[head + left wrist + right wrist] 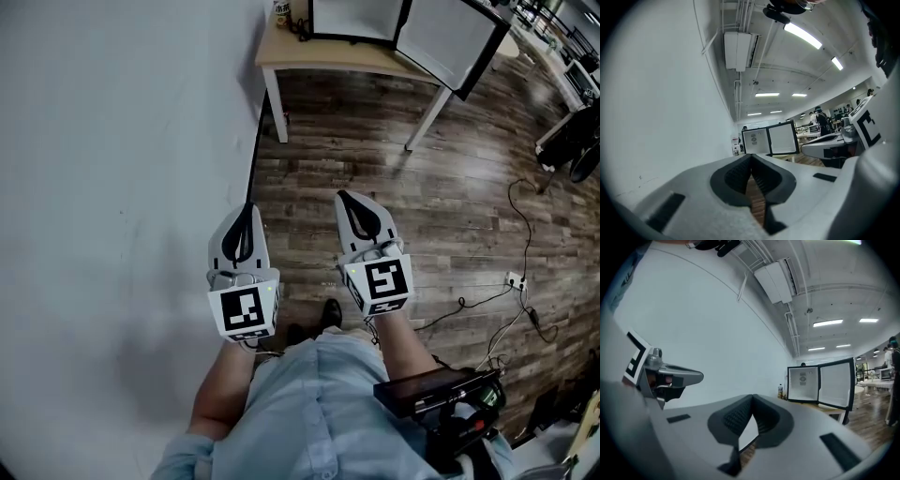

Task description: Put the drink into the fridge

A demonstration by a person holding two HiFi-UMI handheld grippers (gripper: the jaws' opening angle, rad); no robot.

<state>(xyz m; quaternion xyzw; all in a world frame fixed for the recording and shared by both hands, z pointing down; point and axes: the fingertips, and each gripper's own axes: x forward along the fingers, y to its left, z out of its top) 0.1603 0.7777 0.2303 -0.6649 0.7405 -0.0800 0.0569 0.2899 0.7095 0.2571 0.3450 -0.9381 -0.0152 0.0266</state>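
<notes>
Looking steeply down over a wooden floor [450, 187]. Shows the left gripper [247, 206] at lower centre-left, close to a white wall [112, 141], jaws pressed together on nothing. Shows the right gripper [343, 195] just to its right, jaws likewise pressed together and empty. Places the drink [280, 11], a small bottle, at the top edge on a tabletop [328, 58], just left of the open-doored fridge [354, 19], well apart from both grippers.

No writing can be read anywhere. The sticker [803, 378] on the back wall inside the open fridge [836, 383] is too small to make out. So is the label on the bottle [780, 391] at the fridge's nine o'clock. The cubes [246, 311] carry only black-and-white square patterns.
</notes>
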